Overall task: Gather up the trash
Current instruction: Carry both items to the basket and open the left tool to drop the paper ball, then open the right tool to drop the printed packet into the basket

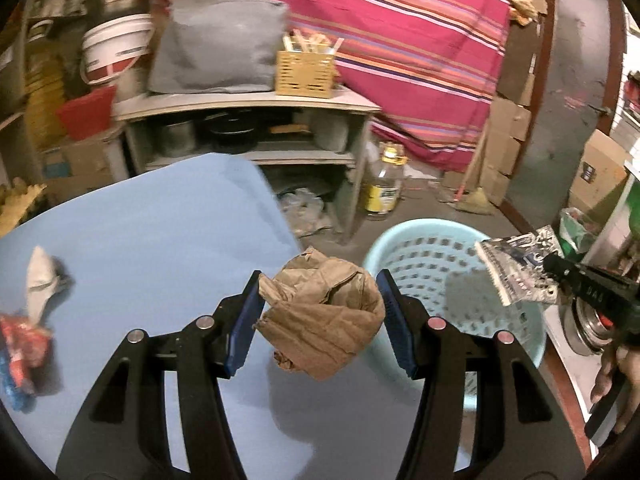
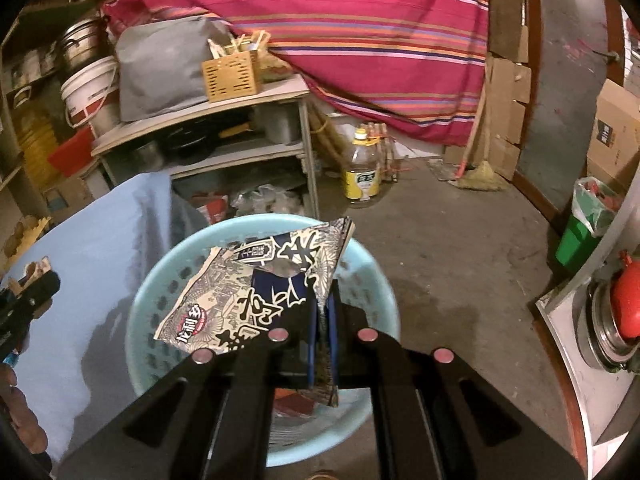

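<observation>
My left gripper (image 1: 320, 300) is shut on a crumpled brown paper bag (image 1: 320, 312), held above the right edge of the blue table (image 1: 140, 220), just left of the light blue perforated basket (image 1: 452, 276). My right gripper (image 2: 324, 320) is shut on a black-and-white printed snack wrapper (image 2: 256, 292), which hangs over the basket (image 2: 160, 280). In the left wrist view the same wrapper (image 1: 516, 268) shows at the right, above the basket. A white crumpled scrap (image 1: 40, 280) and a red-and-blue wrapper (image 1: 20, 356) lie on the table's left side.
A grey shelf unit (image 1: 248, 104) with pots, a grey bag and a wicker box stands behind the table. An oil bottle (image 2: 362, 172) and a broom (image 2: 480, 172) are on the concrete floor. A green bin (image 2: 580, 232) sits at the right, by a metal counter with a red object (image 2: 628, 304).
</observation>
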Demonstrator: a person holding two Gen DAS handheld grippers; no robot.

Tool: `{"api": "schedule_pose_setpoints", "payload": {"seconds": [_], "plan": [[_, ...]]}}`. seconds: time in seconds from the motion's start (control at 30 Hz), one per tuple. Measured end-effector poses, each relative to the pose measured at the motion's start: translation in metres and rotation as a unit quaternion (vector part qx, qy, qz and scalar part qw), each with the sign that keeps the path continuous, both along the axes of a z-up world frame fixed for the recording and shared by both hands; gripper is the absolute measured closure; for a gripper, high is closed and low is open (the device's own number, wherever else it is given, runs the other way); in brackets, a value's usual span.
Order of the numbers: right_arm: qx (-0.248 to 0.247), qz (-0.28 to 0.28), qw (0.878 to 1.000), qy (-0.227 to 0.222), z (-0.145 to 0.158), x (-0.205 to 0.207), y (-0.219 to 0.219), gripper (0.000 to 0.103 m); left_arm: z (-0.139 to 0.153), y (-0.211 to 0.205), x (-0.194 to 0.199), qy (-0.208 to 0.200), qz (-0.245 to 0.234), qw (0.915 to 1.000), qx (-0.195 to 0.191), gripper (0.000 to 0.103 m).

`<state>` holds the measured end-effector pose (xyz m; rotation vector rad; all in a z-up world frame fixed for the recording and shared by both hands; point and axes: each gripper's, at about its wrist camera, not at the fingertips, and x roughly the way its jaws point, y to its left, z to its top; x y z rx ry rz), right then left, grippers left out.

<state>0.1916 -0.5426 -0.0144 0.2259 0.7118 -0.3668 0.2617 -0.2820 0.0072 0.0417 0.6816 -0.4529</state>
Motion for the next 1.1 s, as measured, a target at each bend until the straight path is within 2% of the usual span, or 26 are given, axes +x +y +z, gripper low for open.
{"api": "schedule_pose_setpoints", "payload": {"seconds": [0.13, 0.27, 0.4, 0.5, 0.63, 0.77, 0.97, 1.03, 1.07, 1.1], "plan": [[0.005, -0.006, 1.000, -0.001, -0.004, -0.002, -0.015, 0.098, -0.004, -0.032, 0.004, 0.005, -0.021, 0.9998, -0.003, 0.047], [0.004, -0.009, 1.000, 0.000, -0.009, -0.002, -0.026, 0.098, -0.011, -0.066, 0.005, 0.004, -0.039, 0.9992, 0.012, 0.047], [0.004, -0.010, 1.000, 0.004, -0.014, -0.001, -0.033, 0.098, -0.015, -0.084, 0.009, 0.014, -0.051, 0.9985, 0.011, 0.046], [0.005, -0.010, 1.000, 0.007, -0.018, -0.002, -0.036, 0.098, -0.018, -0.093, 0.014, 0.027, -0.054, 0.9981, 0.009, 0.036], [0.007, -0.011, 1.000, 0.010, -0.021, -0.001, -0.036, 0.098, -0.016, -0.096, 0.013, 0.024, -0.049, 0.9984, 0.012, 0.024], [0.007, -0.004, 1.000, 0.013, -0.023, 0.003, -0.033, 0.098, -0.009, -0.078, 0.009, 0.007, -0.028, 0.9996, 0.007, 0.013], [0.008, 0.010, 1.000, 0.024, -0.026, 0.018, -0.013, 0.093, 0.009, -0.036, 0.002, -0.028, 0.013, 0.9994, 0.019, 0.006], [0.012, 0.015, 0.999, 0.034, -0.030, 0.025, -0.006, 0.081, 0.016, -0.016, -0.002, -0.039, 0.029, 0.9986, 0.022, 0.006], [0.016, 0.018, 0.999, 0.040, -0.033, 0.028, -0.004, 0.063, 0.019, -0.008, -0.003, -0.042, 0.034, 0.9983, 0.022, 0.006], [0.018, 0.019, 0.999, 0.045, -0.035, 0.032, -0.001, 0.050, 0.021, 0.003, -0.004, -0.044, 0.043, 0.9979, 0.022, 0.006]]}}
